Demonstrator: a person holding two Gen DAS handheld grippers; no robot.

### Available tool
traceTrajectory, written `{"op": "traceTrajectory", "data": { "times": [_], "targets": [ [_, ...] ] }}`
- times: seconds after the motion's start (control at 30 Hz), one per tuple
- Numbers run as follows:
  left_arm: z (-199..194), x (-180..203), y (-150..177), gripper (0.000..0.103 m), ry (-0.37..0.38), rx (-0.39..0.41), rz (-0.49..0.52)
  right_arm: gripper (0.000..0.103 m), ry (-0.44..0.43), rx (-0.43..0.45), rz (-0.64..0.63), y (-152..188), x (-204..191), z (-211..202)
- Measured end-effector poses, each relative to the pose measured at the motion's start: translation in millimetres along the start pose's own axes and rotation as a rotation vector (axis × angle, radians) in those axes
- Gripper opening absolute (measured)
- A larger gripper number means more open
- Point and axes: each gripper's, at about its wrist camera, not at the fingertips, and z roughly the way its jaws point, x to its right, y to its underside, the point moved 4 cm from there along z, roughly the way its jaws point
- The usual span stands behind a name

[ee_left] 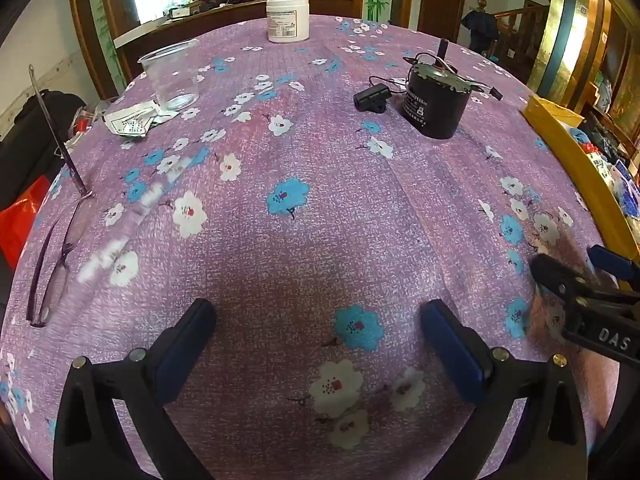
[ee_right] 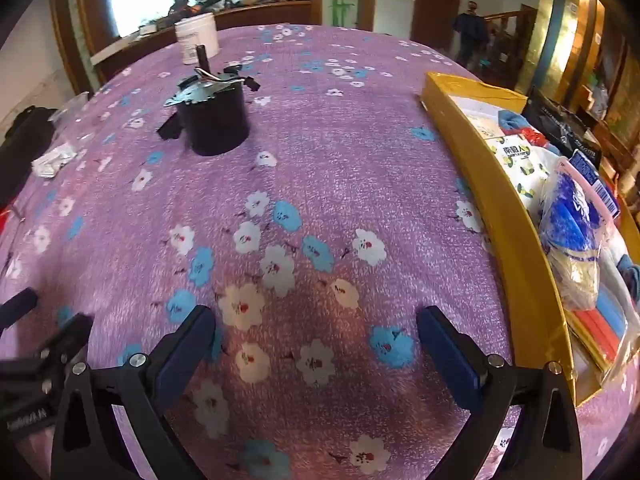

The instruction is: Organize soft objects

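My left gripper (ee_left: 318, 320) hangs open over bare purple floral cloth, with nothing between its blue pads. My right gripper (ee_right: 316, 324) is open too, above the cloth just left of a long yellow box (ee_right: 492, 184). Inside the box lie soft things: a blue-wrapped tissue pack (ee_right: 568, 224), a white packet with green print (ee_right: 516, 160), a blue cloth (ee_right: 512, 120) and flat red and blue packs (ee_right: 604, 328). In the left wrist view the right gripper (ee_left: 576, 260) shows at the right edge, beside the yellow box (ee_left: 560, 132). The left gripper (ee_right: 48, 316) shows at the left edge of the right wrist view.
A black motor with wires (ee_left: 436, 100) and a small black part (ee_left: 372, 98) stand mid-table. Farther back are a white jar (ee_left: 288, 18) and a clear plastic cup (ee_left: 174, 76), with foil packets (ee_left: 132, 120) near it. Glasses (ee_left: 52, 248) lie at the left edge.
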Motion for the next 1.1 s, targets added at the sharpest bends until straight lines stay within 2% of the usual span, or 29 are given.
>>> {"op": "traceTrajectory", "data": {
  "times": [0.2, 1.1],
  "targets": [
    [0, -1, -1, 0.103, 0.004, 0.000, 0.005, 0.102, 0.009, -0.001, 0.011, 16, 6, 14],
    [-2, -1, 0, 0.103, 0.001, 0.002, 0.006, 0.102, 0.011, -0.003, 0.013, 13, 8, 14]
  ]
}}
